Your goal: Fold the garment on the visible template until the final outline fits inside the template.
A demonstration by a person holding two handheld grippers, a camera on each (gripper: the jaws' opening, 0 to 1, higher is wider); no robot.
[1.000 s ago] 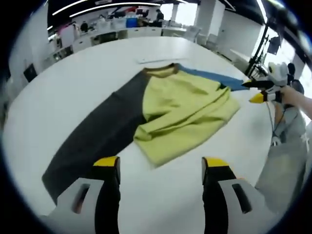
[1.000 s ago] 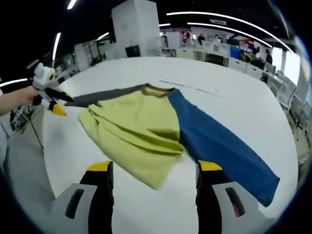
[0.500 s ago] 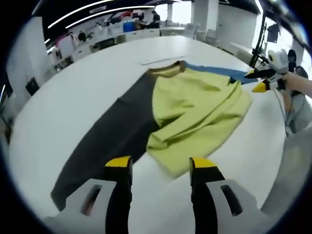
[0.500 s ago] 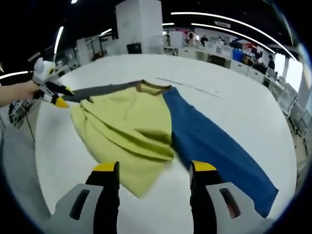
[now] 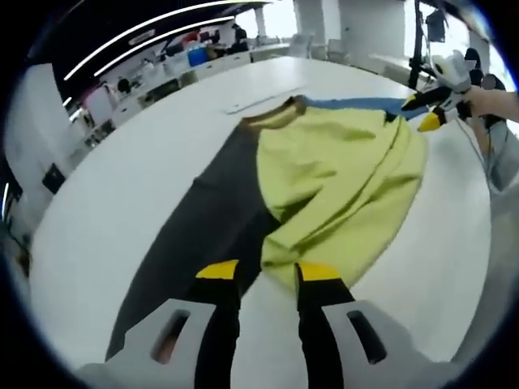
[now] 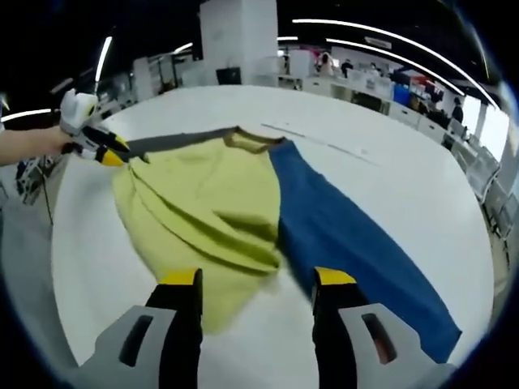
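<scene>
A garment with a yellow-green body [image 5: 340,174], a dark grey sleeve [image 5: 203,219] and a blue sleeve [image 6: 349,235] lies rumpled on the white table [image 5: 122,162]. My left gripper [image 5: 268,271] hovers at the near corner of the yellow-green body beside the grey sleeve. Its jaws stand narrowed but apart, with the cloth's edge showing between them. My right gripper [image 6: 257,277] is wide open over the body's near hem, where it meets the blue sleeve. Each gripper also shows in the other view: the right gripper [image 5: 423,113] held by a hand, and the left gripper [image 6: 105,150].
A thin pale strip [image 6: 324,144] lies on the table beyond the brownish collar [image 6: 247,138]. The round table's edge [image 6: 49,267] curves close by. Desks and people stand far behind in an office hall [image 5: 203,49].
My left gripper's jaws have drawn closer together and both cameras have moved nearer the garment's hem. The garment itself lies about as before.
</scene>
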